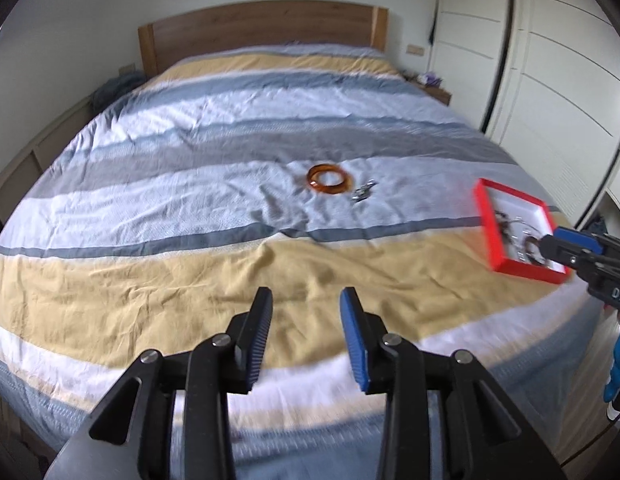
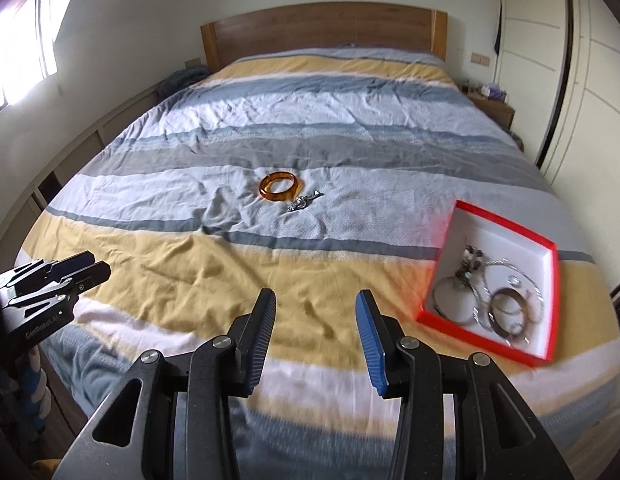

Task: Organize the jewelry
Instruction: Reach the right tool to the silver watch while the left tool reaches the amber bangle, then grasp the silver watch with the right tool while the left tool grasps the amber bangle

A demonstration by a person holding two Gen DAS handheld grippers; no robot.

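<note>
1. We see an amber bangle (image 2: 280, 186) mid-bed, glossy and translucent, with a small silver piece (image 2: 303, 202) just beside it.
2. Red tray (image 2: 550, 300), white inside, holds metal bangles and chains at the bed's right edge.
3. Left tongs (image 1: 306, 300) and right tongs (image 2: 316, 302): both wide, empty.
4. Striped bed (image 2: 230, 264), wood headboard (image 2: 322, 32), white wardrobe (image 2: 550, 60).
</note>
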